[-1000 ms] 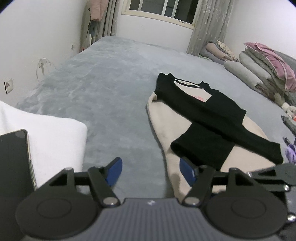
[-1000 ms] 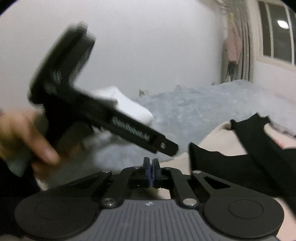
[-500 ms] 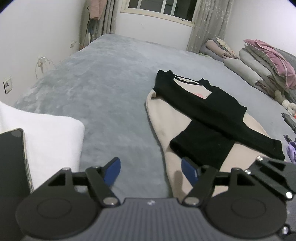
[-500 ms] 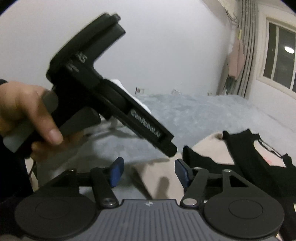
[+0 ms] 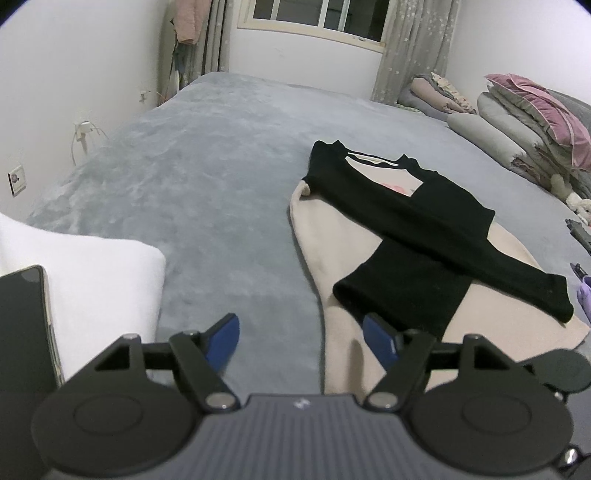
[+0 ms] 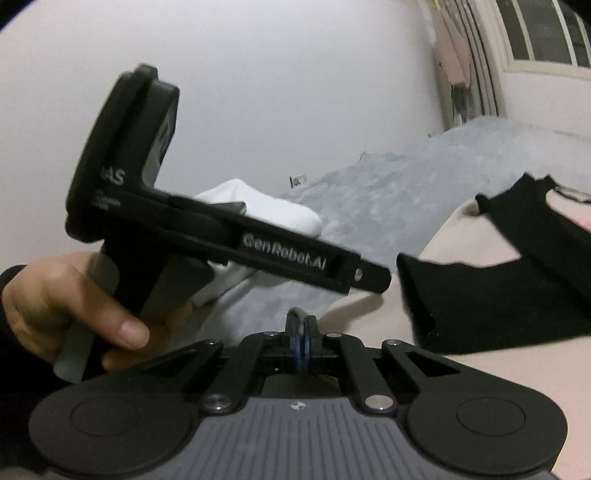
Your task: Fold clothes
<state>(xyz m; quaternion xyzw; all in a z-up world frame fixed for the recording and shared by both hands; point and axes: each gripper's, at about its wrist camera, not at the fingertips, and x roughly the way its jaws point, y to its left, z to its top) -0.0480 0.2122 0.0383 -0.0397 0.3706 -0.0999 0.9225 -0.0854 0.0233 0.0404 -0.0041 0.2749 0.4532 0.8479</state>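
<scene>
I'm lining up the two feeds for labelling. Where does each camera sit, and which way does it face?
Left wrist: on the left hand-held gripper, jaws open, looking down the grey bed toward the window, with the black-and-beige garment to its right.
Right wrist: on the right hand-held gripper, jaws shut, facing the person's left hand and its device.
Shared: garment, bed, white pillow.

White pillow [image 5: 92, 273], phone [image 5: 22, 325], stacked bedding [image 5: 524, 122], curtained window [image 5: 314, 14]

Home bedroom: grey-blanketed bed [image 5: 207, 177], stacked quilts [image 5: 517, 125].
</scene>
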